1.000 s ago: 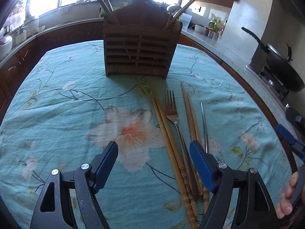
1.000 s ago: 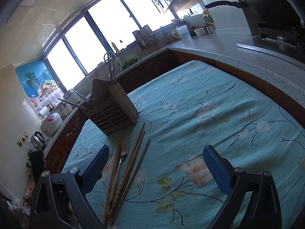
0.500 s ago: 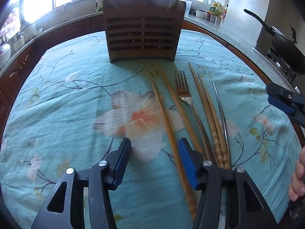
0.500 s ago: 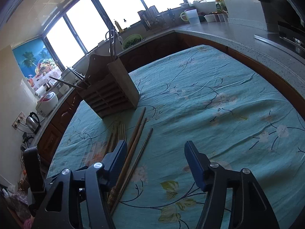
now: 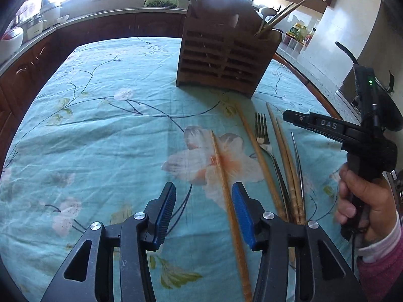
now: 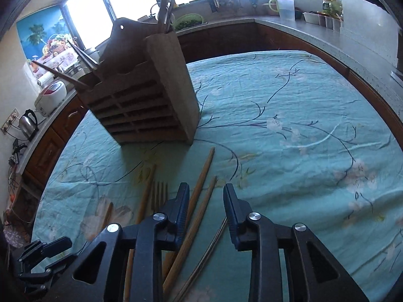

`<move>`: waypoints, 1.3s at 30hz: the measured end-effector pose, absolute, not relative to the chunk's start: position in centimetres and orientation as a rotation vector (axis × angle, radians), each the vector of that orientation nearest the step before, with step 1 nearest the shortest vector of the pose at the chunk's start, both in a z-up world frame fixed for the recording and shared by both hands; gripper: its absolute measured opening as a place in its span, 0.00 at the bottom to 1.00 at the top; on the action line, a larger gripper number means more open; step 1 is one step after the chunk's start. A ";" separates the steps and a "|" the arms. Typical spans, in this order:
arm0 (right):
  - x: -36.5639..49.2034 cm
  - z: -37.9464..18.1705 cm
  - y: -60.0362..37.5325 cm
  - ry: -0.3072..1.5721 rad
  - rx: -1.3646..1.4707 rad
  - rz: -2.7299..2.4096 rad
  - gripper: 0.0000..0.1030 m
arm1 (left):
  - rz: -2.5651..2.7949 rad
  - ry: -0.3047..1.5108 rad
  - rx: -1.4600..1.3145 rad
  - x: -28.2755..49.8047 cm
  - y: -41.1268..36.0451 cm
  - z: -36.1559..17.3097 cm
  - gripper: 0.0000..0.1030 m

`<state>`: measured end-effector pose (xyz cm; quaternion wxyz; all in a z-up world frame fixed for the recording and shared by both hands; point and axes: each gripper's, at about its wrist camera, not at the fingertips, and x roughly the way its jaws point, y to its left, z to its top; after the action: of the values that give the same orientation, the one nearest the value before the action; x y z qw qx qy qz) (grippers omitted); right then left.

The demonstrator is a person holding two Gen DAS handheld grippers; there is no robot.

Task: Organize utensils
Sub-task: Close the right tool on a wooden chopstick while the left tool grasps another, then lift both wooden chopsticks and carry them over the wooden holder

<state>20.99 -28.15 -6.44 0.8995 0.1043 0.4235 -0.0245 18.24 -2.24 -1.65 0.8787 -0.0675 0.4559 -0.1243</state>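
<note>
A brown wooden utensil holder (image 5: 224,58) stands at the far side of the table, and shows in the right wrist view (image 6: 151,95) with chopsticks in it. Wooden chopsticks (image 5: 254,151), a steel fork (image 5: 264,141) and a thin metal chopstick (image 5: 297,156) lie side by side on the cloth. My left gripper (image 5: 202,209) is open, low over the cloth, with one wooden chopstick (image 5: 223,176) lying between its fingers. My right gripper (image 6: 206,206) is open above two chopsticks (image 6: 201,201) and is seen from the side in the left wrist view (image 5: 327,125).
A teal floral tablecloth (image 5: 100,125) covers the table. Dark wood counters run round the table's far sides, with a rice cooker (image 6: 50,98), a kettle (image 6: 27,123) and a jug (image 6: 284,7). A black pan (image 5: 382,100) sits on the stove at right.
Both grippers have narrowed their openings and moved forward and down over the utensils. One chopstick now lies apart from the row, between my left fingers. The right gripper has come in over the right-hand chopsticks.
</note>
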 end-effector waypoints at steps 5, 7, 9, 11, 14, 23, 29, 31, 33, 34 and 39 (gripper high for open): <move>24.8 -7.5 -28.2 0.926 0.174 -0.068 0.21 | -0.271 0.948 -0.123 20.6 -3.2 -1.9 0.45; 25.7 -8.1 -27.9 0.950 0.148 -0.066 0.18 | -0.269 0.968 -0.113 21.8 -3.9 -2.6 0.45; 25.7 -8.1 -27.4 0.943 0.107 -0.074 0.17 | -0.271 0.984 -0.106 22.7 -4.3 -3.2 0.45; 25.7 -8.2 -27.1 0.947 0.080 -0.076 0.18 | -0.263 1.009 -0.093 23.8 -5.0 -4.0 0.45; 25.6 -8.2 -26.9 0.946 0.056 -0.081 0.12 | -0.227 0.980 0.001 24.7 -6.6 -4.4 0.44; 24.1 -7.7 -28.1 0.924 0.255 -0.014 0.05 | -0.243 0.994 -0.004 26.2 -6.9 -4.5 0.04; 20.2 -5.0 -28.5 0.856 0.360 0.055 0.05 | -0.294 0.962 -0.140 25.4 -3.9 -2.3 0.03; 19.0 -4.0 -29.0 0.825 0.383 0.079 0.05 | -0.313 0.937 -0.173 24.6 -3.1 -1.1 0.03; 17.6 -2.8 -28.9 0.799 0.390 0.095 0.05 | -0.333 0.913 -0.202 23.7 -2.2 0.1 0.03; 17.2 -2.1 -28.7 0.784 0.392 0.109 0.05 | -0.343 0.899 -0.215 23.2 -1.7 0.8 0.03; 14.6 1.1 -28.4 0.710 0.404 0.157 0.05 | -0.385 0.832 -0.232 20.0 0.1 4.3 0.03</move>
<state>14.61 -28.40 1.07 0.9147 0.1964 0.3449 0.0765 19.98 0.10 4.31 0.8903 -0.1117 0.4006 -0.1852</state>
